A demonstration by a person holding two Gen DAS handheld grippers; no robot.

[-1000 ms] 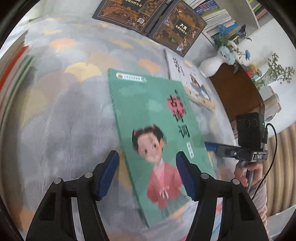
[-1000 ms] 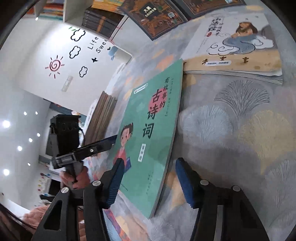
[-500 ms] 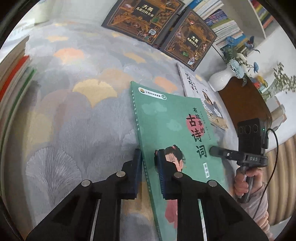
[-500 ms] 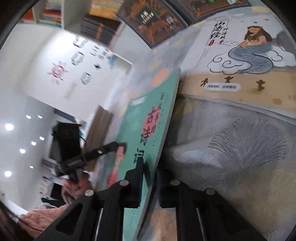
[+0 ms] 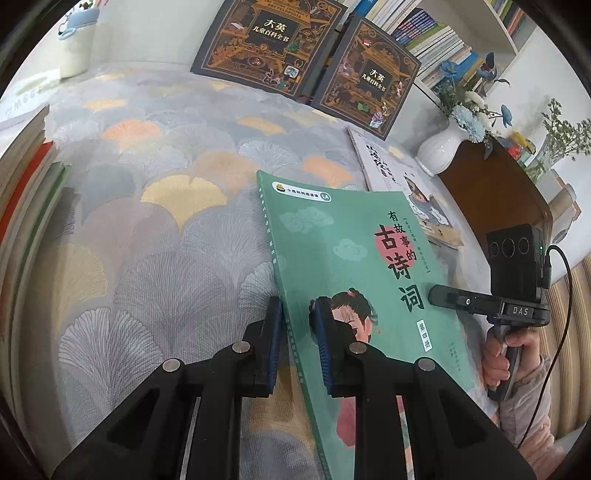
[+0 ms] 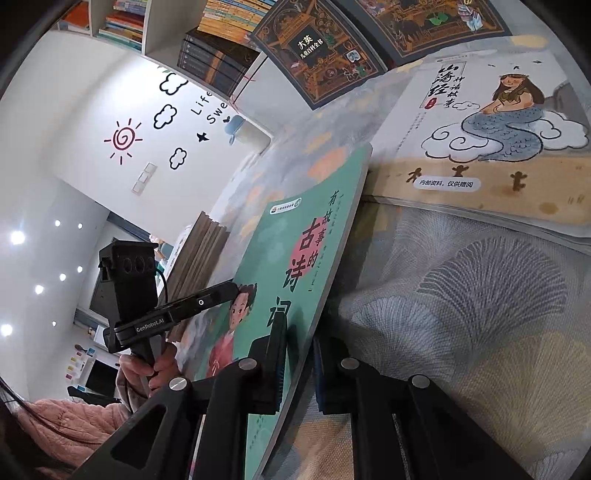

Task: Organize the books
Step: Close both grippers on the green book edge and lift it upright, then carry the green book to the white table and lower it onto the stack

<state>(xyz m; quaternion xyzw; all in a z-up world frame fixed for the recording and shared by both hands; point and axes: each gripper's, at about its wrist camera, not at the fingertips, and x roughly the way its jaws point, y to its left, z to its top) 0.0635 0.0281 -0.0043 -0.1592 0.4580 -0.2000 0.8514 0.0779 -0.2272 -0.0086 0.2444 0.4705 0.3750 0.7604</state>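
Observation:
A thin green book [image 5: 343, 251] with a cartoon child on its cover is raised off the patterned cloth, held from both sides. My left gripper [image 5: 297, 325] is shut on its spine edge, one pad under the cover and one on top. My right gripper [image 6: 299, 354] is shut on the opposite long edge of the same green book [image 6: 295, 251]. Each view shows the other gripper reaching onto the cover, a hand on its handle. A pale book with a mermaid drawing [image 6: 487, 122] lies flat just beyond the green one.
Two dark ornate books [image 5: 306, 55] lie at the far side of the cloth [image 5: 155, 221]. A stack of books [image 5: 22, 177] stands at the left edge. A white vase with flowers [image 5: 443, 147] sits on a brown stand at the right, below a bookshelf [image 5: 436, 33].
Both grippers went from open around the green book's edges to shut on them. The book has come up off the cloth and shifted slightly in both views.

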